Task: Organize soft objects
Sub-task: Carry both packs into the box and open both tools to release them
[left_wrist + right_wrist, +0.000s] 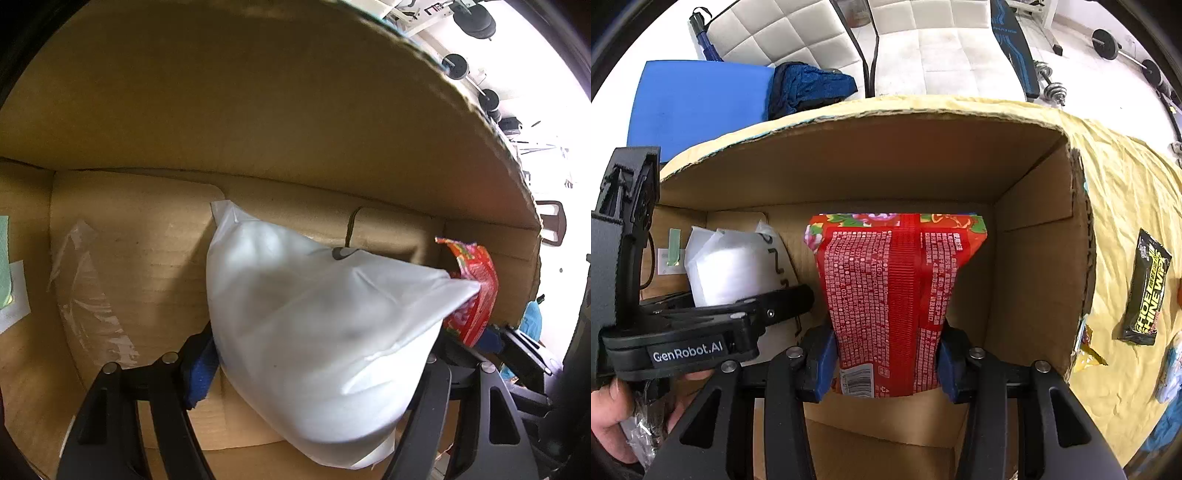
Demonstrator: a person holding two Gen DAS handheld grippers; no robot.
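Observation:
Both grippers reach into an open cardboard box. My left gripper is shut on a soft white plastic packet and holds it inside the box, near the floor. The white packet also shows in the right wrist view, at the box's left side. My right gripper is shut on a red printed packet and holds it upright in the middle of the box. The red packet's top shows in the left wrist view, just right of the white packet.
The box stands on a yellow cloth. A black snack bar and other wrappers lie on the cloth to the right. A blue mat, a dark blue cloth and white chairs are behind the box.

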